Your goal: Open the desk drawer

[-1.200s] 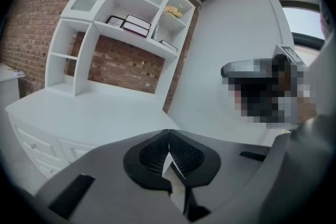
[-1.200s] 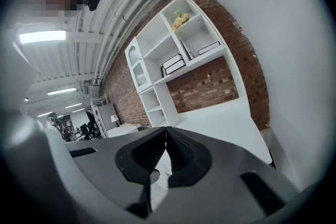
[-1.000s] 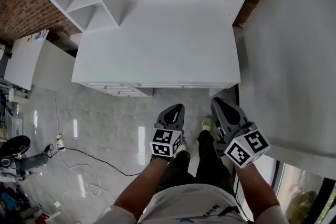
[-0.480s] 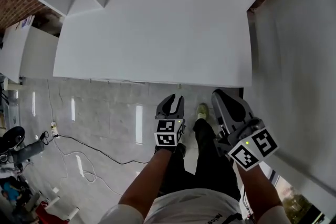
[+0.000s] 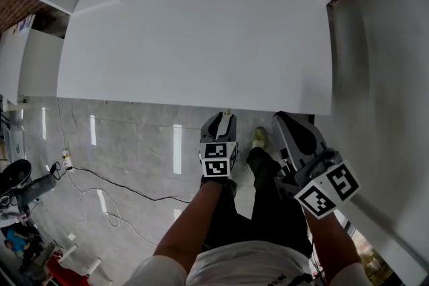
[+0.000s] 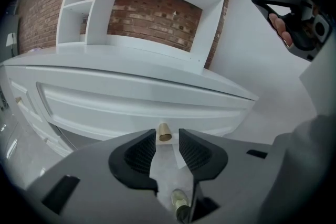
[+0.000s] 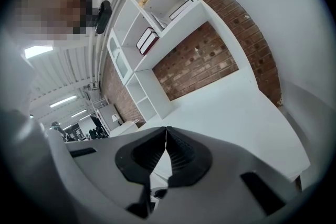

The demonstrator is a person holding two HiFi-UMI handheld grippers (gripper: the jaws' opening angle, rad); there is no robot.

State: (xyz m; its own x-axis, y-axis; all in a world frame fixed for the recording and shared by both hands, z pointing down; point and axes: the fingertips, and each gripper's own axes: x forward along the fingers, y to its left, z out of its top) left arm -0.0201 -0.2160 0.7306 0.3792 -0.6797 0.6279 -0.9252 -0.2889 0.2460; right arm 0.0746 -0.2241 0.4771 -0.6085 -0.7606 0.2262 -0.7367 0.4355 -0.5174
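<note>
White desk (image 5: 194,30) fills the upper frame above grey floor tiles (image 5: 120,157). At centre, the left gripper (image 5: 223,118) has its jaws opening. The drawer (image 6: 131,98) shows its brass knob (image 6: 165,132) between their tips, unpinched. Lower right, the right gripper (image 5: 285,118) is pressed together — empty.

The white panelled desk drawer (image 6: 131,105) looks shut, a small tan knob (image 6: 165,132) on its front.
</note>
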